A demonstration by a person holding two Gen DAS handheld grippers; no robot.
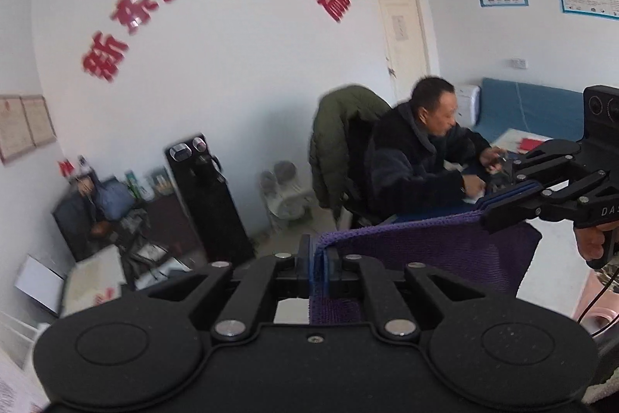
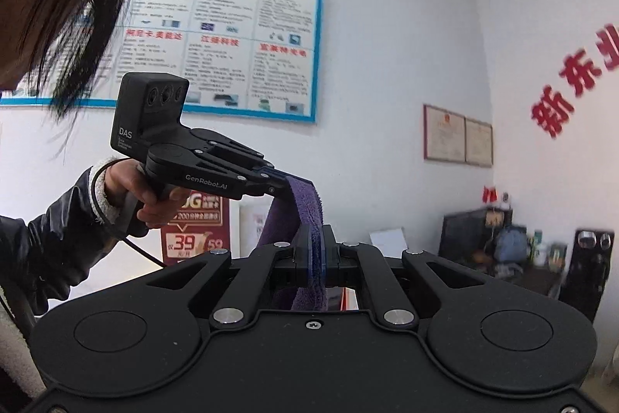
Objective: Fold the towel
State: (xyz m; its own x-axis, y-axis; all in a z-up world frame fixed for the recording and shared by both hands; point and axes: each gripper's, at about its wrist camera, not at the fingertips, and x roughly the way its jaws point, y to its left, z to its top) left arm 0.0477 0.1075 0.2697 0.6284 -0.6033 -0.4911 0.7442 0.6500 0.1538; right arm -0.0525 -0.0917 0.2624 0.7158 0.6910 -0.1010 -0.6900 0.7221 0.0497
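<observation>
Up in the air between the two grippers hangs the purple towel [image 1: 425, 250], held off any surface. Its top edge runs taut from the left gripper [image 1: 320, 269], whose jaws are pinched narrow on one corner, across to the right gripper [image 1: 510, 198], whose jaws are clamped on the other corner. From the right wrist view, the towel [image 2: 305, 211] drapes from the left gripper [image 2: 288, 182], gripped by the person's hand [image 2: 149, 196], into the right gripper [image 2: 315, 258].
</observation>
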